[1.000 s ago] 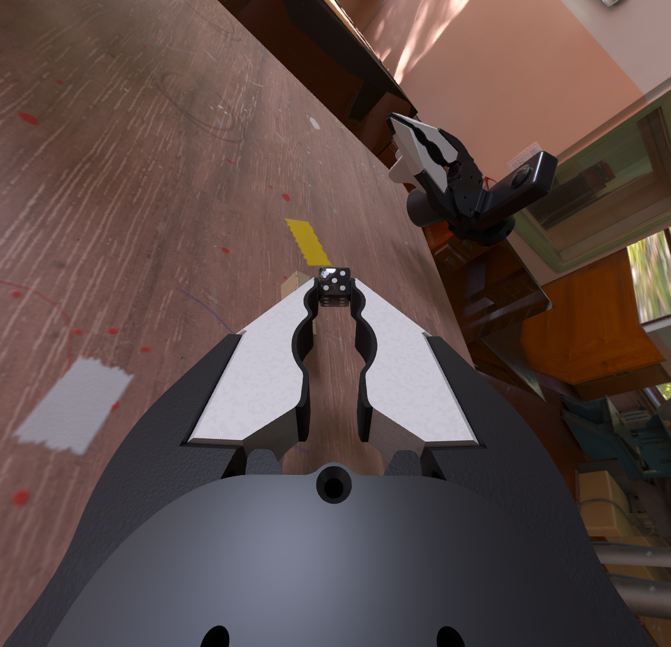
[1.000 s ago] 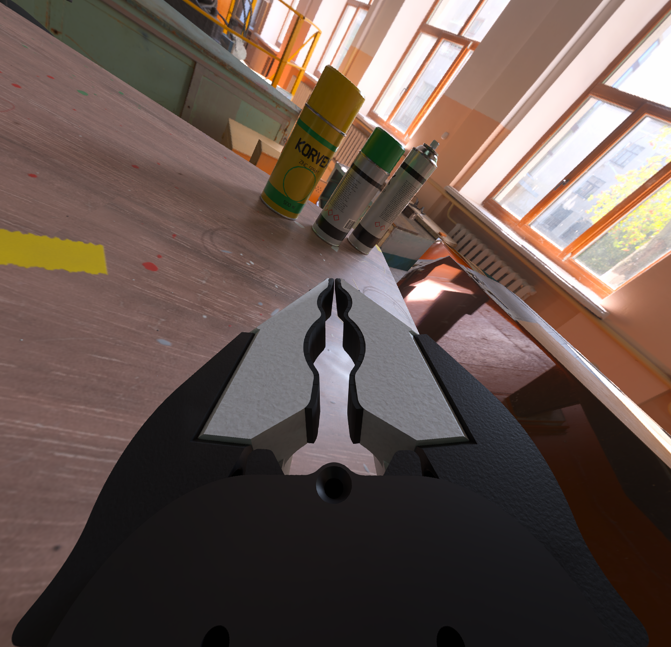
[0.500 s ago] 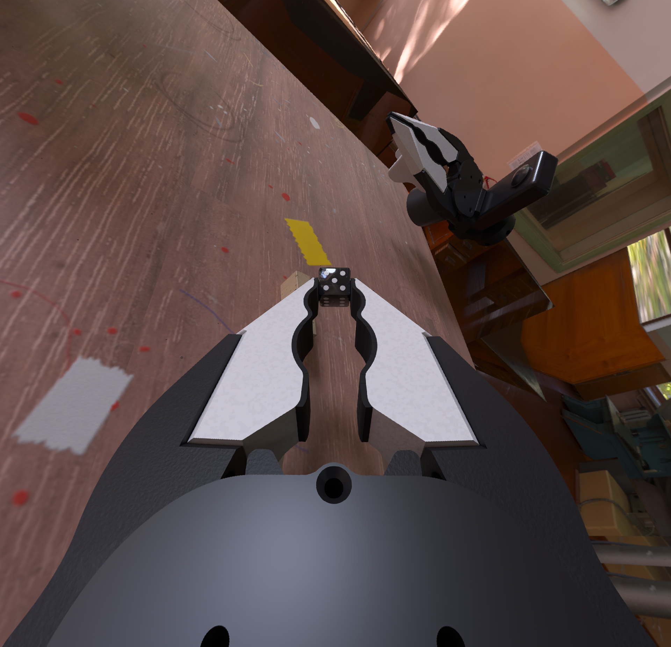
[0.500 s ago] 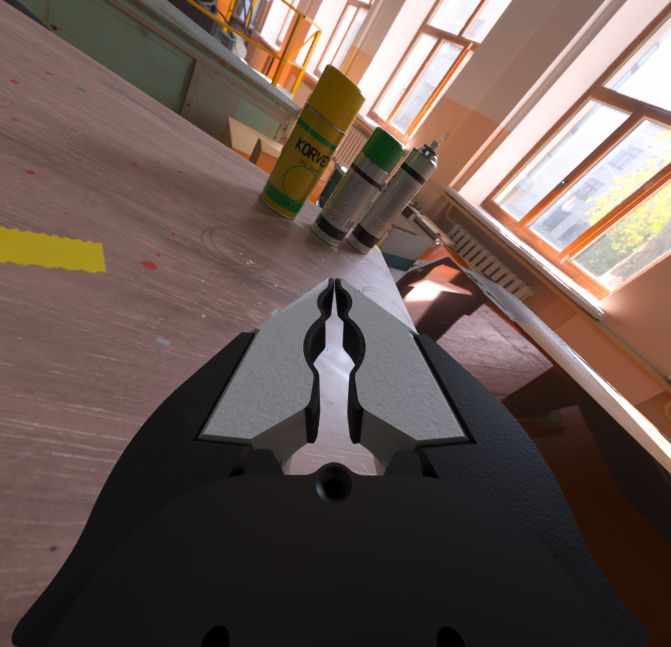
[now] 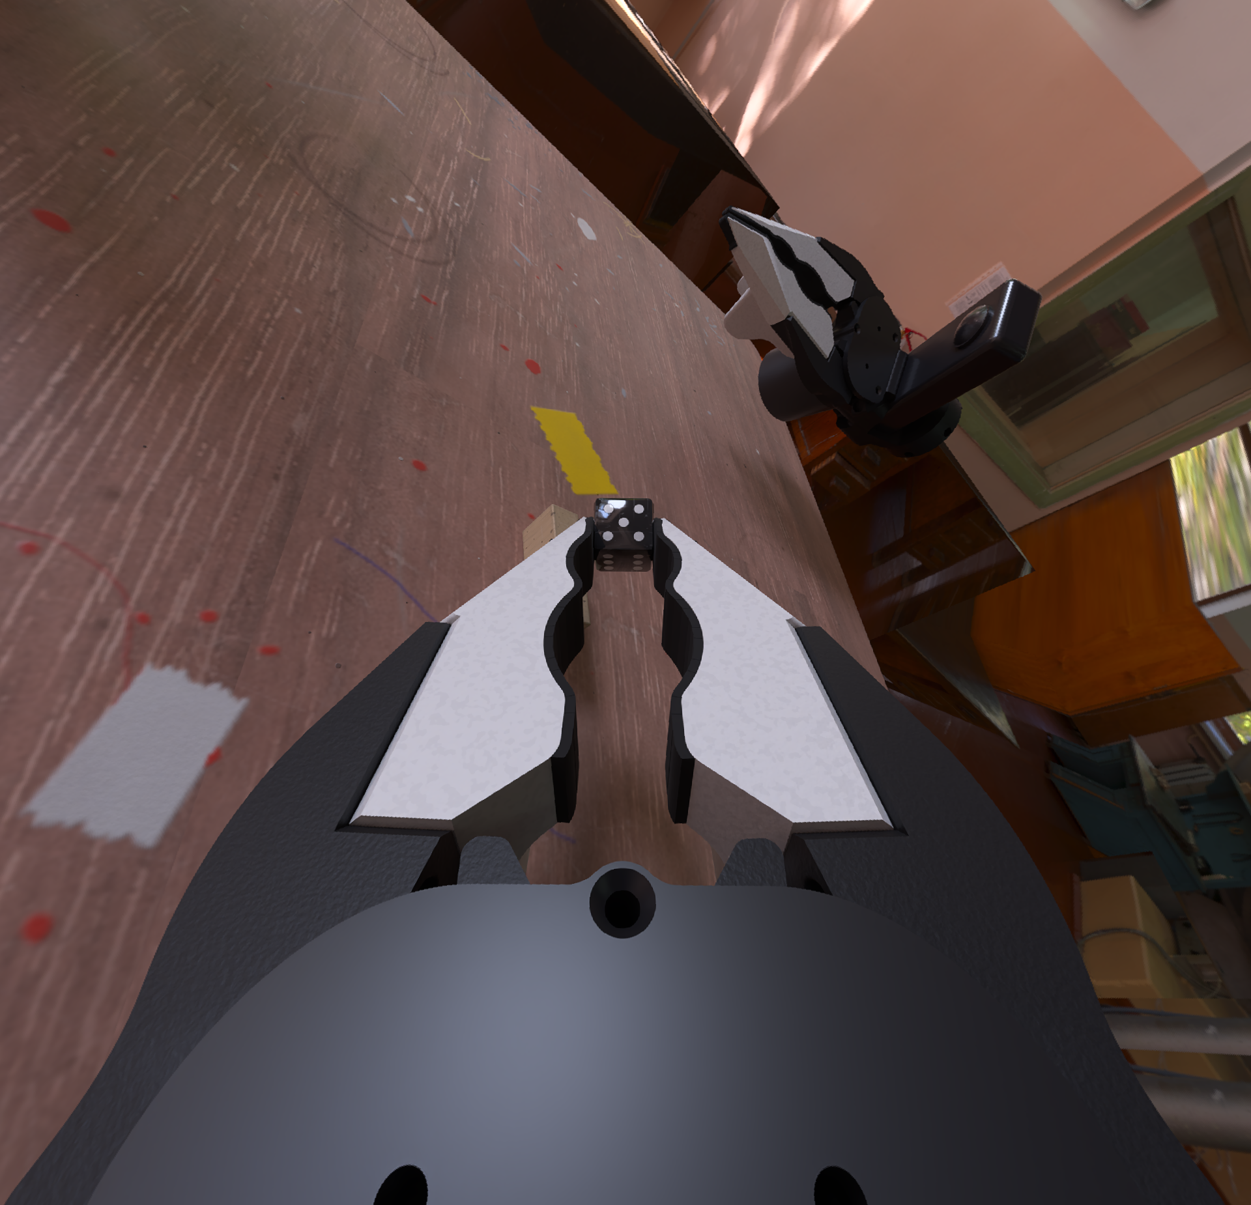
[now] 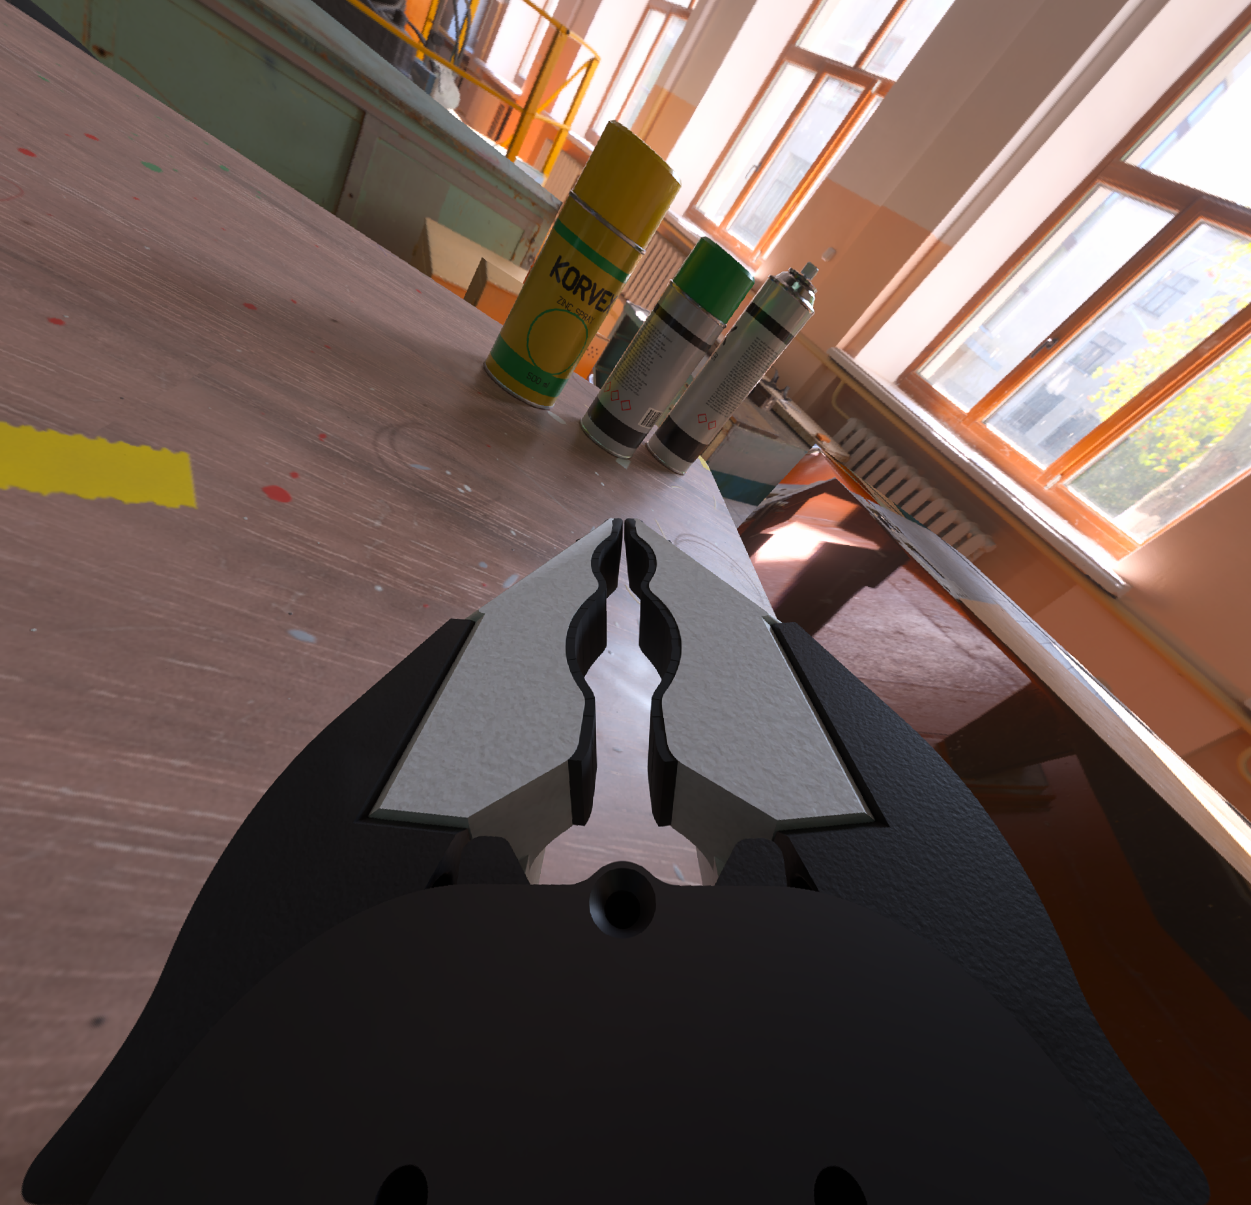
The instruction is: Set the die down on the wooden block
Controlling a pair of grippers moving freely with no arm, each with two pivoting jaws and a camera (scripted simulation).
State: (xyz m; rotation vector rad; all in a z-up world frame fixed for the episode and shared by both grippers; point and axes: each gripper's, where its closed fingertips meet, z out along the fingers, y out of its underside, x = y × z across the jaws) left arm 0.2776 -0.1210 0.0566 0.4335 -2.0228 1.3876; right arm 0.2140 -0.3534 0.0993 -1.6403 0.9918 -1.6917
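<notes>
My left gripper (image 5: 623,538) is shut on a black die (image 5: 623,529) with white dots, held between the fingertips above the brown table (image 5: 237,360). A pale wooden block (image 5: 548,529) lies on the table just left of the die, mostly hidden behind my left finger. My right gripper (image 6: 622,529) is shut and empty, hovering over the table near its edge. It also shows in the left wrist view (image 5: 799,286), up and to the right of the die, well apart from it.
A yellow tape strip (image 5: 572,452) lies just beyond the die and shows in the right wrist view (image 6: 95,465). A grey tape patch (image 5: 135,756) lies at left. Three spray cans (image 6: 582,272) stand near the table's corner. The table edge (image 5: 832,584) runs at right.
</notes>
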